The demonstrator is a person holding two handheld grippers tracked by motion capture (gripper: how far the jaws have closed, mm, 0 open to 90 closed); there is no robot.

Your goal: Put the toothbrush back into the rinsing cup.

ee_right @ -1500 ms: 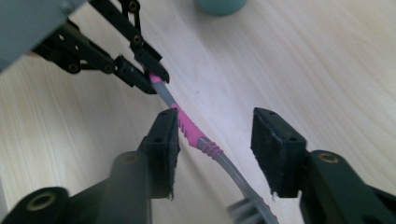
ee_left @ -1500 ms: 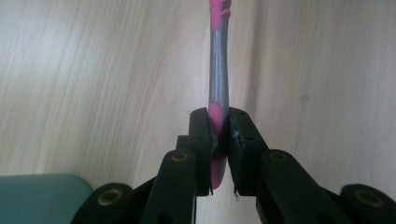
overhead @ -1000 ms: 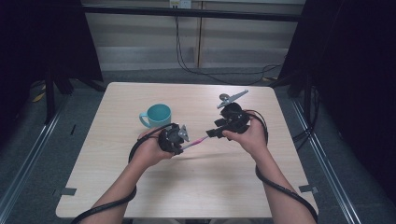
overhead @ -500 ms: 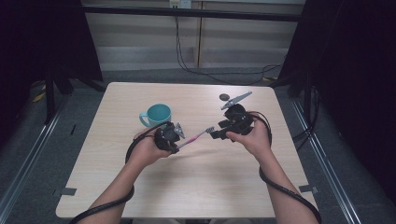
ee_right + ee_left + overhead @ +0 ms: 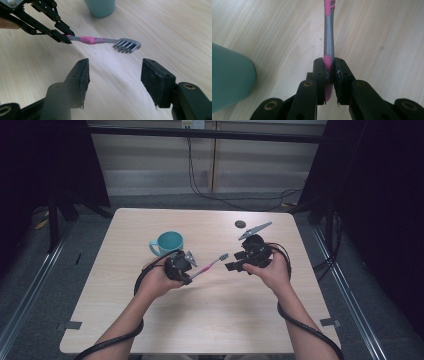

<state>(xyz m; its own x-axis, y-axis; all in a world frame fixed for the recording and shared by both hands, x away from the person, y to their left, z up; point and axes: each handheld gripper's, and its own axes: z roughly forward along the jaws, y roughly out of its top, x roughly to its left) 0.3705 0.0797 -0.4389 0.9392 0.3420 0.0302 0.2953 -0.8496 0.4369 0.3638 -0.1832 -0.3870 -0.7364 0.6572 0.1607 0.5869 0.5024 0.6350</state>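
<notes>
Toothbrush (image 5: 209,265) sat at the middle of the high view, above the table (image 5: 150,330) rather than on it, clamped by its handle end in the left gripper (image 5: 186,266), with the bristled head pointing toward the upper right. In the left gripper view the two jaws were closed on the pink and grey handle (image 5: 328,50), which ran straight up the frame, and the cup (image 5: 229,80) showed at the left edge. The right gripper (image 5: 239,261) hung just right of the head with its jaws spread wide and nothing between them; in its own view the brush (image 5: 100,40) crossed the upper half of the frame, bristles (image 5: 126,46) above the gap between the pads. It looked to me like a hand-over, or a regrip, was coming. To do it well, I would have brought the open jaws up around the neck just behind the bristles, square to the handle, closed them firmly, and only then let the left grip go, so the brush could not twist or drop. The teal cup (image 5: 168,243) stood just above and left of the left hand, well within reach. I could read no brand, label or writing on the brush, the cup or the grippers.
</notes>
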